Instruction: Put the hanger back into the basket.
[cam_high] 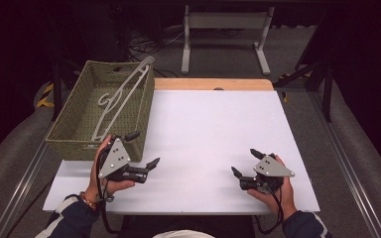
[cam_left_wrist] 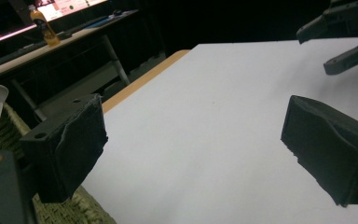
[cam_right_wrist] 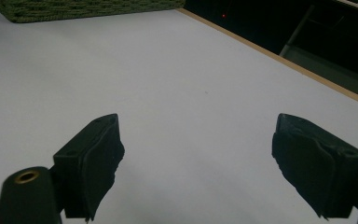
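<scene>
woven green basket (cam_high: pixel 74 124) at table's left edge holds a grey hanger (cam_high: pixel 120 96); left gripper (cam_high: pixel 143 148) and right gripper (cam_high: pixel 245 162) gaping, empty; hook could be snagged on the rim.

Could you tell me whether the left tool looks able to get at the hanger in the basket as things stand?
Probably yes. The left tool is open, holds nothing and sits right beside the basket. The basket has no lid, and the hanger lies uncovered with one end propped on the rim.
</scene>
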Demonstrator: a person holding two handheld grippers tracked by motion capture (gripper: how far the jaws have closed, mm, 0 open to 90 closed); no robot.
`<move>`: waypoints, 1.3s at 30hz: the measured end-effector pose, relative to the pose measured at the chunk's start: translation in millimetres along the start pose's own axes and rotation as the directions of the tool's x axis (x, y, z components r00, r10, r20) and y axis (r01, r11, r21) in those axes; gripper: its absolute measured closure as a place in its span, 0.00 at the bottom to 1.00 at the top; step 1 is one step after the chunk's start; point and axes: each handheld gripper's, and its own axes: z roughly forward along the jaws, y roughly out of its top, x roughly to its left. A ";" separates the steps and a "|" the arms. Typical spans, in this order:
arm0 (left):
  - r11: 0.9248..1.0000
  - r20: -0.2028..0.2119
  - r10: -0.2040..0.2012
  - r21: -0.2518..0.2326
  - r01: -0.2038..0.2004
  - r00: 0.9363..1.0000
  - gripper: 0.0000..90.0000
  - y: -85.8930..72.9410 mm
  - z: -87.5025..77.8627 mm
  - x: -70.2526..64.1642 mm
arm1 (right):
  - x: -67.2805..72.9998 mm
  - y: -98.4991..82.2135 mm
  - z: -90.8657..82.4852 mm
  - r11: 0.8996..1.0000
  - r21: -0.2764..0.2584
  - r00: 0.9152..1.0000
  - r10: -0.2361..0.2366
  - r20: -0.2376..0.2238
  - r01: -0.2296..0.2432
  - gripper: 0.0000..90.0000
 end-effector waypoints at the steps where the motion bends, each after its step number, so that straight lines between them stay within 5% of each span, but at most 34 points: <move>1: 1.000 0.001 -0.004 -0.001 0.004 1.000 0.08 -2.3 1.1 -1.7 | 0.0 0.0 0.0 1.000 0.000 1.000 0.000 0.001 0.000 0.18; 13: 0.999 0.029 -0.022 0.039 0.021 0.999 0.08 -21.8 3.0 -12.3 | 1.2 1.4 -1.9 1.000 -0.016 1.000 0.002 0.001 -0.002 0.18; 22: 0.995 0.013 -0.013 0.094 0.012 1.000 0.09 -44.2 0.9 -12.9 | 2.9 2.2 -3.1 1.000 -0.021 1.000 -0.006 0.003 0.006 0.18; 39: 0.984 -0.040 -0.092 0.150 0.097 0.995 0.08 -76.2 -14.1 -2.6 | 4.8 1.2 -3.5 1.000 -0.025 1.000 -0.007 0.002 0.007 0.17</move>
